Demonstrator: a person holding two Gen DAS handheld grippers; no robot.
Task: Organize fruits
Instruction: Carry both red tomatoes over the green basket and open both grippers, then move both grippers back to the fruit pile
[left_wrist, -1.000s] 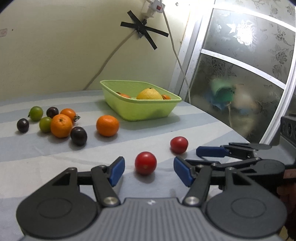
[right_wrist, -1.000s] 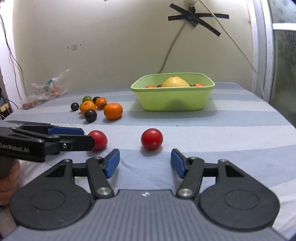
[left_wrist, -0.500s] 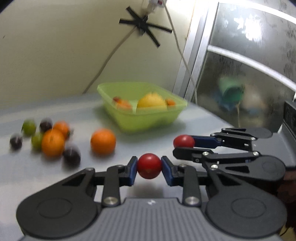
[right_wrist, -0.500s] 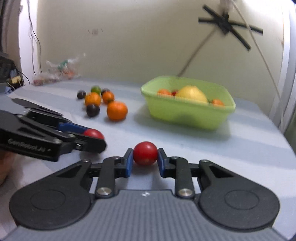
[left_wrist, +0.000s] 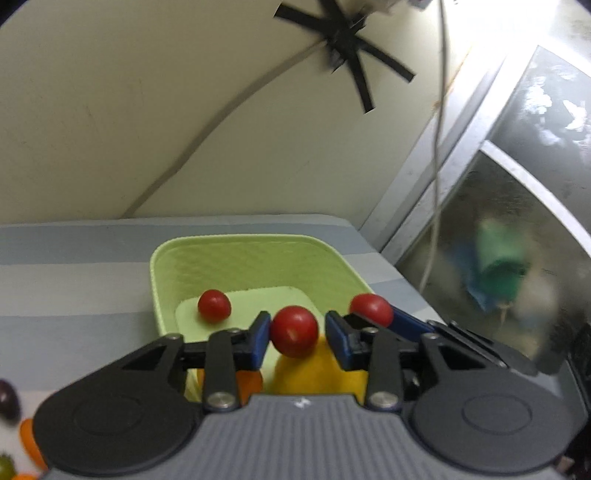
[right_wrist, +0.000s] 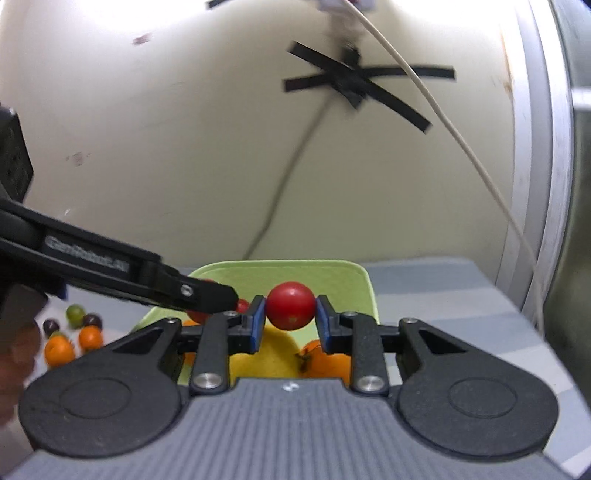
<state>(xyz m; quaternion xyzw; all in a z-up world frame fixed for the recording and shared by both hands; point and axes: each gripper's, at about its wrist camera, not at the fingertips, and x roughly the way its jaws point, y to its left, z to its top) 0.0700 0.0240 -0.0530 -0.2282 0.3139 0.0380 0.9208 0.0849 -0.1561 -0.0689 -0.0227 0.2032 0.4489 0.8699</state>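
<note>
1. Left gripper (left_wrist: 295, 338) is sitting over the near end of the light green plastic basket (left_wrist: 236, 254). Its blue pads have opened up: there's a gap on the right side of the small round red tomato (left_wrist: 294, 331) and it looks like it's dropping out, though the blur makes it hard to swear it's fully free of the left pad.
2. Right gripper (right_wrist: 290, 325) is clamping its own shiny red tomato (right_wrist: 291, 305) snugly between both pads, hovering above the basket's near right side.
3. Inside the basket: one more red tomato (left_wrist: 214, 305) is lying on the bare floor toward the far left corner, a big yellow citrus-looking fruit (right_wrist: 273, 350) is sitting right under both grippers, and an orange mandarin with a stem (right_wrist: 319, 356) is next to it.
4. Still out on the striped blue-grey tablecloth (right_wrist: 424, 295), off toward the left edge: a few orange mandarins (right_wrist: 58, 350), dark plums (right_wrist: 92, 320) and a green round fruit (right_wrist: 75, 313), all bunched together.
5. So I'm guessing we're around halfway. The two tomatoes are about to land, then that whole left-side cluster is still waiting its turn.
</note>
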